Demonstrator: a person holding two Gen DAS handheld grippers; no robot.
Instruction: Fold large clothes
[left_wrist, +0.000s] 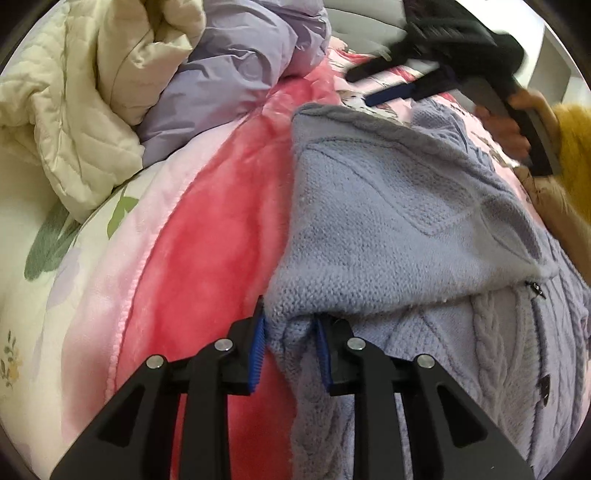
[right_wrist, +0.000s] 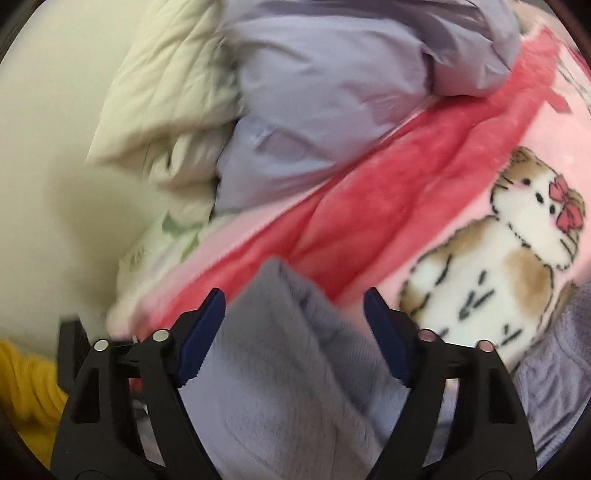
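pinching lilac sweater (left_wrist: 406, 221) fold, left gripper (left_wrist: 290, 350) tilted down; right gripper (right_wrist: 295, 332) fingers wide.

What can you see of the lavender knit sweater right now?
The lavender knit sweater is a thick cable-knit, fuzzy where its inner side shows. It has a zip front with a small dark puller and lies on the pink plush blanket, one part folded over the body. The left tool is shut on a bunched edge at the fold's near corner. In the right wrist view a sleeve-like piece lies between the right tool pads, which stand apart from it.
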